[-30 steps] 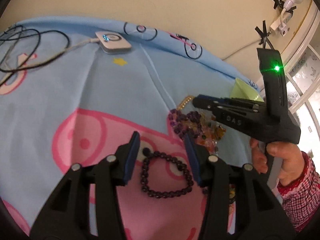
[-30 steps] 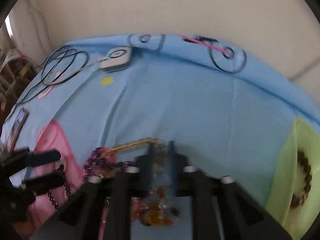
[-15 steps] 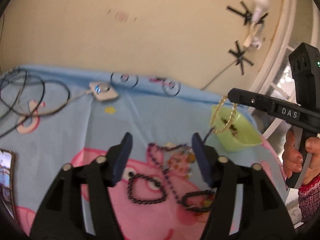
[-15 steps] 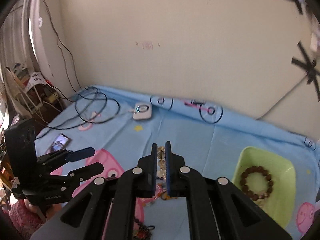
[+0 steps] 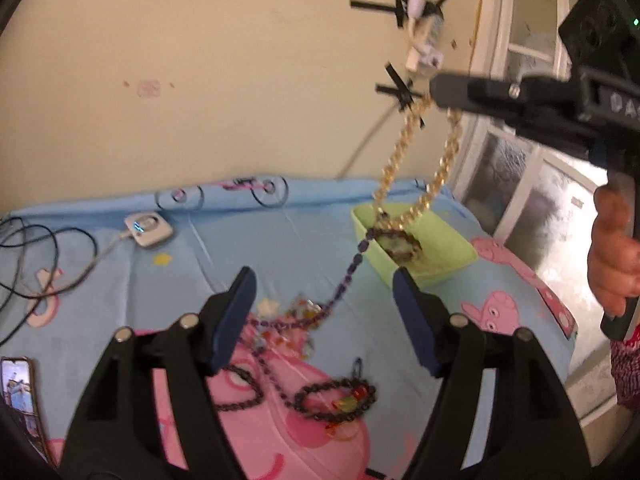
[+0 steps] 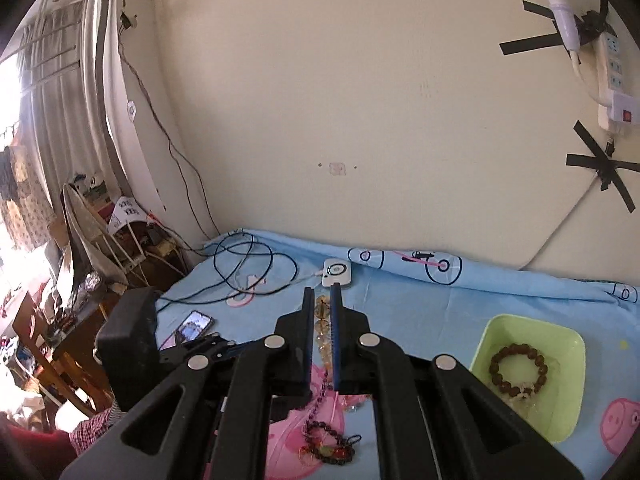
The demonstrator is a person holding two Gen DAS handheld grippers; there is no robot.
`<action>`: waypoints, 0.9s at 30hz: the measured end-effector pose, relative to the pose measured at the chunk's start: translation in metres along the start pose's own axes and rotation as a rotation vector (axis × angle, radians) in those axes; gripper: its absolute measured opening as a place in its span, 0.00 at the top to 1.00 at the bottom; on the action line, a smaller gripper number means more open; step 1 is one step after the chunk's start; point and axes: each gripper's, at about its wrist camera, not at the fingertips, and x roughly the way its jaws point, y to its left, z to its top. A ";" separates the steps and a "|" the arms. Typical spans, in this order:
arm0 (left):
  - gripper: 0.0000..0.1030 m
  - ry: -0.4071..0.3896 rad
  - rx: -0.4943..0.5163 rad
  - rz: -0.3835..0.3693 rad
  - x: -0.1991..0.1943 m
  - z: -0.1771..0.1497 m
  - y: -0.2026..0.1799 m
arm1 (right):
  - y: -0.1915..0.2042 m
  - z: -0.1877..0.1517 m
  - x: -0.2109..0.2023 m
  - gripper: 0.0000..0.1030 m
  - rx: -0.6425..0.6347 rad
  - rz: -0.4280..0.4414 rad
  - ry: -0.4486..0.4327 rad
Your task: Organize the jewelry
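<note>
My right gripper (image 6: 322, 300) is shut on a gold bead bracelet (image 5: 416, 176), held high above the bed; in the left wrist view it (image 5: 438, 90) hangs as a loop over the green tray (image 5: 448, 264). A purple bead strand (image 5: 348, 276) trails from the loop down to the jewelry pile (image 5: 292, 320). A brown bead bracelet (image 6: 518, 372) lies in the tray (image 6: 568, 340). My left gripper (image 5: 324, 316) is open and empty above the pile. A dark bracelet with red charms (image 5: 340, 398) lies on the pink print.
A blue cartoon sheet (image 5: 120, 280) covers the bed. A white charger puck (image 5: 148, 228) with black cables (image 5: 36, 256) lies at the back left. A phone (image 5: 18, 384) lies at the left edge. A power strip (image 6: 612, 68) is taped to the wall.
My right gripper has lifted the gold bracelet from the pile and carried it up and toward the tray, dragging the purple strand. My left gripper has pulled back and up, still open.
</note>
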 end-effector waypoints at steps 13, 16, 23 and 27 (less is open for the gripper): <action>0.94 0.097 0.092 -0.027 0.041 -0.003 -0.023 | -0.004 -0.008 -0.025 1.00 -0.002 -0.012 -0.047; 0.94 0.063 0.046 -0.049 0.019 0.010 -0.014 | -0.018 -0.022 -0.014 1.00 0.023 -0.046 -0.018; 0.94 -0.005 0.002 -0.115 -0.025 0.047 -0.006 | -0.049 -0.102 0.056 1.00 0.121 -0.020 0.207; 0.94 0.018 -0.018 -0.141 -0.029 0.057 -0.009 | -0.056 -0.152 0.096 1.00 0.184 -0.030 0.328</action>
